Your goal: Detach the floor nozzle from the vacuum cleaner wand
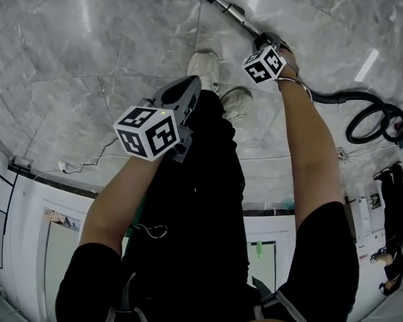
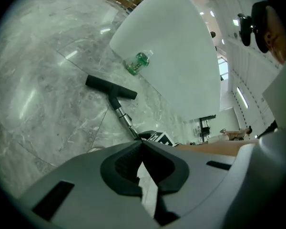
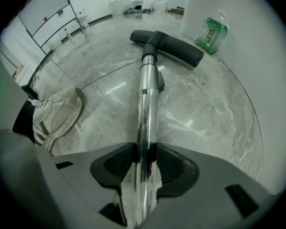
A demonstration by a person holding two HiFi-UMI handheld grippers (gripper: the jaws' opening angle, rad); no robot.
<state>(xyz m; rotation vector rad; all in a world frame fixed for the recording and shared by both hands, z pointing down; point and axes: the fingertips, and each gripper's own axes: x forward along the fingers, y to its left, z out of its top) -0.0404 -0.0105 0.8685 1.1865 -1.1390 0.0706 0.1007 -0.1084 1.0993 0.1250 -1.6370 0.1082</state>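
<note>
Head view looks down on a marble floor (image 1: 87, 45) across which the vacuum cleaner wand (image 1: 232, 10) stretches, a black hose (image 1: 332, 99) trailing off its near end. The floor nozzle (image 3: 174, 44) is still joined at the wand's far end, flat on the stone. The right gripper (image 3: 145, 151) points down onto the wand near the hose end, pads clasped on the chrome tube. The left gripper (image 2: 142, 149) is clenched on nothing, up off the wand and well short of it. A green bottle (image 3: 211, 33) stands just beyond the wand's nozzle end.

The step looks like securing the wand. Next, the left must open, reach the nozzle's neck at the wand's far end and pull while the right holds firm.
</note>
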